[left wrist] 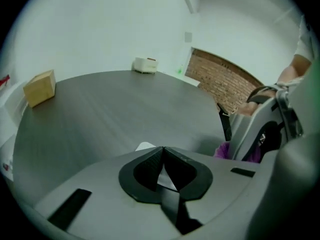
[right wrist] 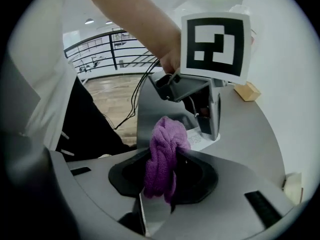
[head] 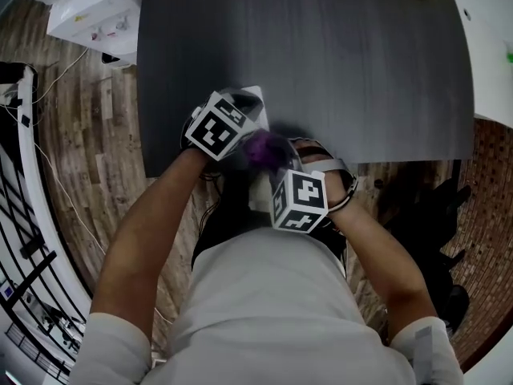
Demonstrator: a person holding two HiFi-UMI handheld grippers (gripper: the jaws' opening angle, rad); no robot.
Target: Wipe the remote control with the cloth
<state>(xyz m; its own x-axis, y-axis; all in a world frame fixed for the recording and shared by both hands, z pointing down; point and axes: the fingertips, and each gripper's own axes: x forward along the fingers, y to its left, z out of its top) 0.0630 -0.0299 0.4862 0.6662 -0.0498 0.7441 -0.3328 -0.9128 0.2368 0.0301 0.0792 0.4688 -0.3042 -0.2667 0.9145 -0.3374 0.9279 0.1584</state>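
Setting: dark grey matt bench (head: 321, 70) on a wood-plank floor (head: 88, 135), with white walls behind. A tan cardboard box (left wrist: 40, 88) and a small white box (left wrist: 145, 65) sit at the far rim, well apart from the work.

Item 1, purple fleecy cloth (right wrist: 165, 134): bunched and clamped in the right tool (right wrist: 165, 153). Its jaws press the cloth from both sides, and a wad stands proud of the tips.

Item 2, flat white remote control (left wrist: 145, 146): we find it at the near edge of the bench, under the left tool (left wrist: 162, 150). Only a pale corner past the tips and a sliver between the pads show.

Left tool: jaws drawn fully together, tips meeting. We cannot tell whether they nip the remote's edge or merely lie over it.

Orientation: from those two pale patches we judge that the long axis runs roughly along the left tool's own line, away from the person toward the middle of the bench. We cannot tell which end bears the buttons.

Step in hand: we judge this the set-up for wiping. The left tool is at the remote to steady it, and the cloth is just beside it, not seen touching.

Next move calls for: laying the wad on the remote's upper face and stroking along its length, while the left tool keeps it from sliding off the near edge.
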